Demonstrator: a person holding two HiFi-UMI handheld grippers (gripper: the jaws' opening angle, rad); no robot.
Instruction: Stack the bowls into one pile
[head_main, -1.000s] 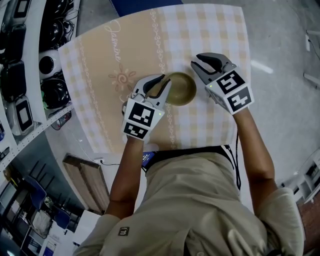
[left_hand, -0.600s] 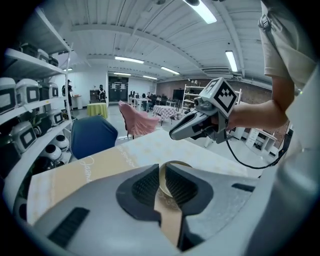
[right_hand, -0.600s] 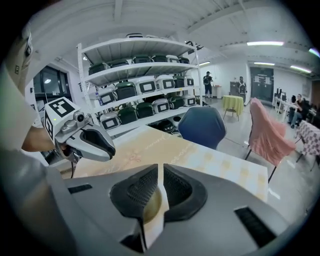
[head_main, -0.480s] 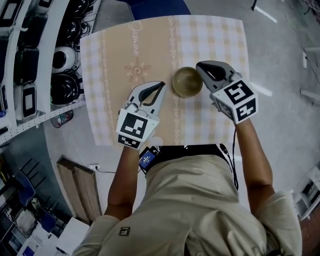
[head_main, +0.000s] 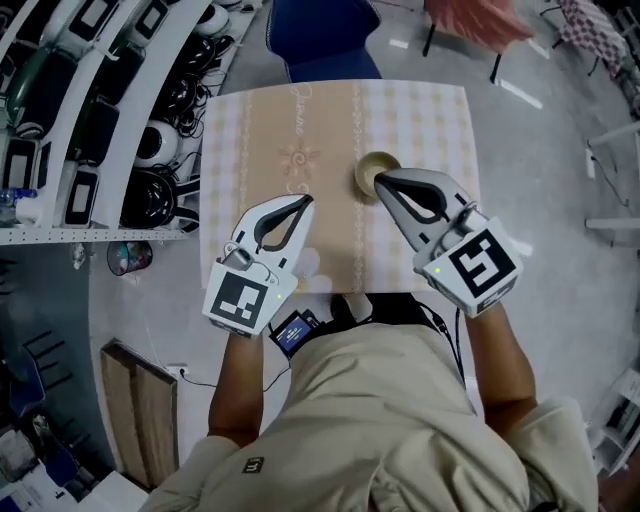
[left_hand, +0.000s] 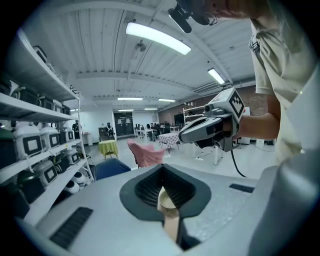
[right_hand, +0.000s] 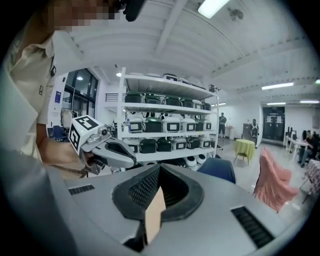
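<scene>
Olive bowls (head_main: 372, 172): head, not R-gripper view

The right tool (head_main: 381, 179) covers the bowls' (head_main: 367, 168) near side; how many are stacked cannot be told. It and the left tool (head_main: 303, 202) hide parts of the counter's (head_main: 260, 150) near edge.

The head camera looks steeply down from high above the beige checked tablecloth (head_main: 300, 130). Each gripper camera sits close behind its own jaws, facing nearly level; both share the pink-draped chair (left_hand: 145, 152) and white equipment shelves (left_hand: 35, 114).
</scene>
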